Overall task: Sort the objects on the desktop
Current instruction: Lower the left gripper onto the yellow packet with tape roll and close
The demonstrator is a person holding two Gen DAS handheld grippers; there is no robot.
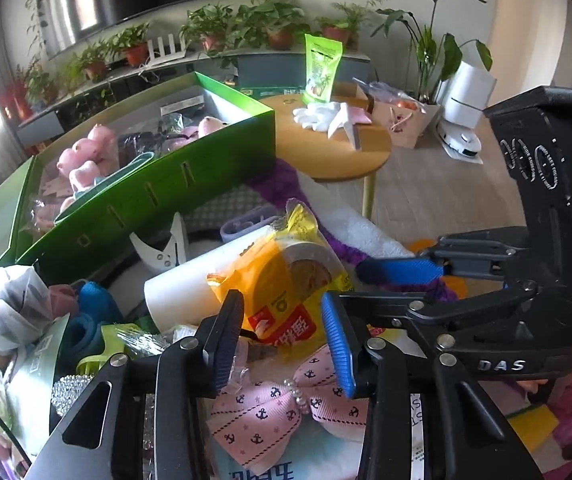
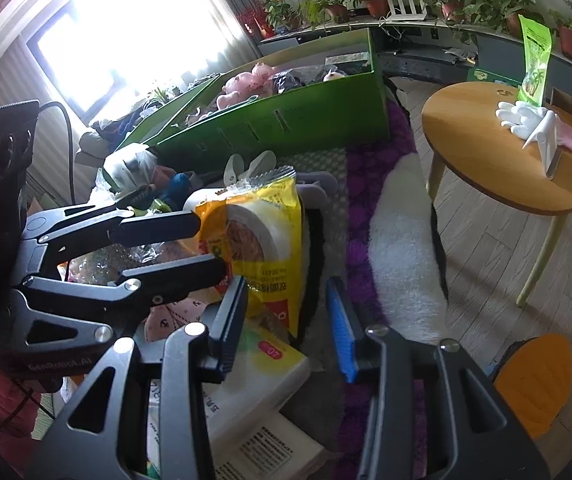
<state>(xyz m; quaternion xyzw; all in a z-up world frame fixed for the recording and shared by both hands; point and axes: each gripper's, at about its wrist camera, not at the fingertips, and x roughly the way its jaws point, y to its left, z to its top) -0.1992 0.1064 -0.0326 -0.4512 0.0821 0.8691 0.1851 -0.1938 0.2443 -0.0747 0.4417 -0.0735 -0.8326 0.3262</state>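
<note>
Your left gripper [image 1: 284, 332] has its fingers set narrowly on either side of the yellow and orange crinkly plastic packet [image 1: 286, 276] that wraps a roll of tape. In your left wrist view the dark pad on the left and the blue ribbed pad on the right flank the packet's lower end, but you cannot tell there whether they press it. In your right wrist view, the two black fingers [image 2: 158, 224] of that gripper reach in from the left and meet the packet's left edge, one above the other.

Your right gripper [image 2: 291, 322] also has narrow fingers. The packet's lower corner lies between them, touching or just beside the dark left pad and apart from the blue right pad.

The packet sits on top of the clutter pile, over a pink ribbon bow with anchor print [image 1: 282, 404] and against a white paper roll [image 1: 182, 288]. Behind it stands the long green cardboard box [image 1: 154, 196] holding pink plush pigs [image 1: 82, 160]. The round wooden side table [image 2: 497, 148] stands well apart.
</note>
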